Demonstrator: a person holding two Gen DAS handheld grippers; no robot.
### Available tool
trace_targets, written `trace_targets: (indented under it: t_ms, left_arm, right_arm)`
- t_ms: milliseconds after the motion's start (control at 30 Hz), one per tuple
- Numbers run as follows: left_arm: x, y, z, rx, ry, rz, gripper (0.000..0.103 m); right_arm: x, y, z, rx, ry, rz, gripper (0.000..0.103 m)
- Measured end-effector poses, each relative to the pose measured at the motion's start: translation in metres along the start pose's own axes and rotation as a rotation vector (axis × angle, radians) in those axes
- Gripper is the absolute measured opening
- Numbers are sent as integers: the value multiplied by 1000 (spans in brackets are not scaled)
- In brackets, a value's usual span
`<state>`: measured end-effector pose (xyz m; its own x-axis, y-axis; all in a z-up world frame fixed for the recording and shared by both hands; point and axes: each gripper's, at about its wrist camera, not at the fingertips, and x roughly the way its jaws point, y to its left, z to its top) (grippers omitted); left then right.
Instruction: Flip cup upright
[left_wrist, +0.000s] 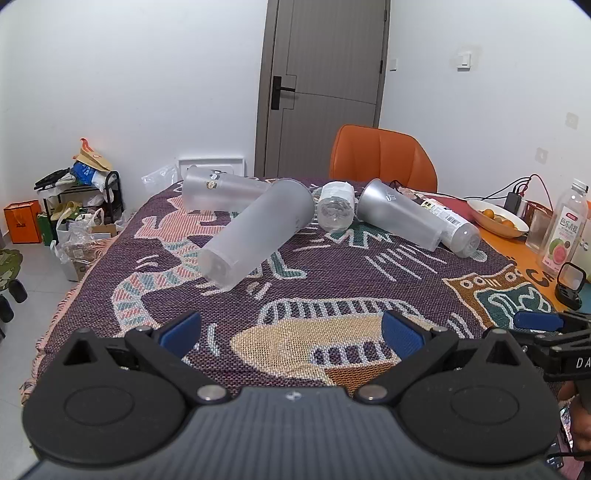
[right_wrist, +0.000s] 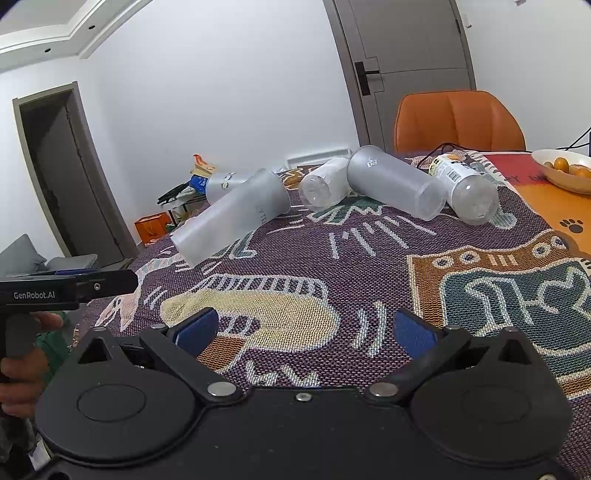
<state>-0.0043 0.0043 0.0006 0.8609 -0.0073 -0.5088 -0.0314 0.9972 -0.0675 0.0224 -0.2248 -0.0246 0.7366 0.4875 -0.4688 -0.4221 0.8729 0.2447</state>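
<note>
Left tongs (left_wrist: 291, 330); juice bottle (left_wrist: 563, 230) beyond.

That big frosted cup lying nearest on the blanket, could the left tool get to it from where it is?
Probably yes. The left tool is open, holds nothing, and only bare blanket lies between it and the frosted cup, whose side is exposed.

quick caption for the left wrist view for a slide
Open left hand-held gripper hovers over a patterned cloth, facing three frosted cups and two bottles lying on their sides.
</note>
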Motion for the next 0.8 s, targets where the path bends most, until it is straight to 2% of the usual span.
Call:
trace_targets:
  t_ms: [800]
  left_arm:
    - [-1,-1,-1,10,-6,1,103]
  right_arm:
    - [-1,1,2,1,-3,4,103]
